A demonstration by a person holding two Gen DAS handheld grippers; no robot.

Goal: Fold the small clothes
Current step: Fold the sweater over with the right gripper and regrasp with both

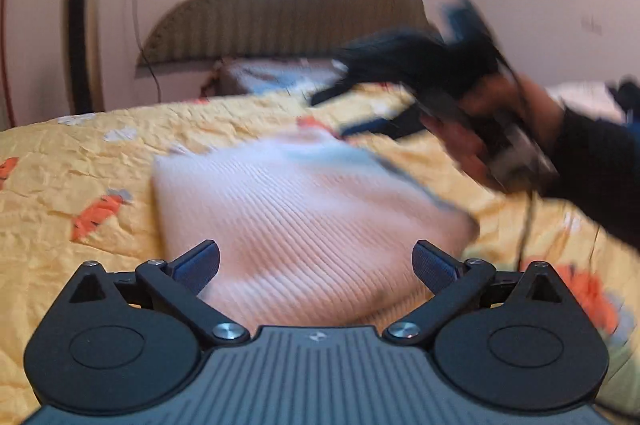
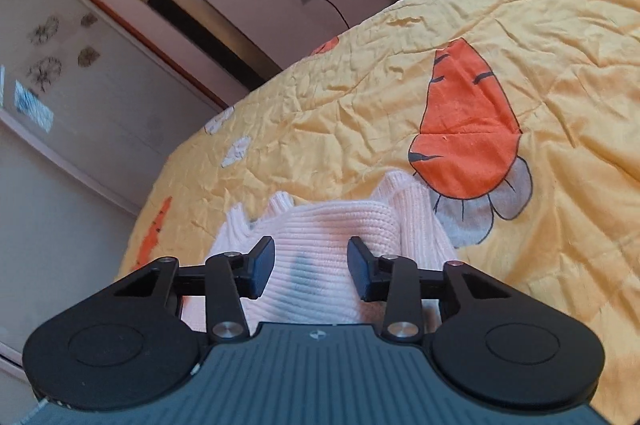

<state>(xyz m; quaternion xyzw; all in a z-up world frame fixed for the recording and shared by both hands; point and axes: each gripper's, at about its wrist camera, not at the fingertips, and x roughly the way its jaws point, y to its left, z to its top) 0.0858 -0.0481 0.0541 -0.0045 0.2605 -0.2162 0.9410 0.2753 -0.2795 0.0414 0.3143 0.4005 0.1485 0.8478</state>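
Pink knit garment (image 1: 304, 209): centre frame, on yellow quilt (image 1: 80, 161).
Left gripper (image 1: 316, 265): spread wide, nothing clasped, garment beyond.
Right gripper (image 2: 311, 271): half-parted, garment between pads, no squeeze seen.

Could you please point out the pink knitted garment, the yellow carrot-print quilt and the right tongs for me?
pink knitted garment (image 1: 296, 209): left wrist view, middle of its ribbed top face.
yellow carrot-print quilt (image 2: 360, 81): right wrist view, bare wrinkled yellow area.
right tongs (image 2: 311, 273): right wrist view, midway between the fingertips.

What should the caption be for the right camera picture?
Open right gripper over a pink sweater on a carrot quilt.
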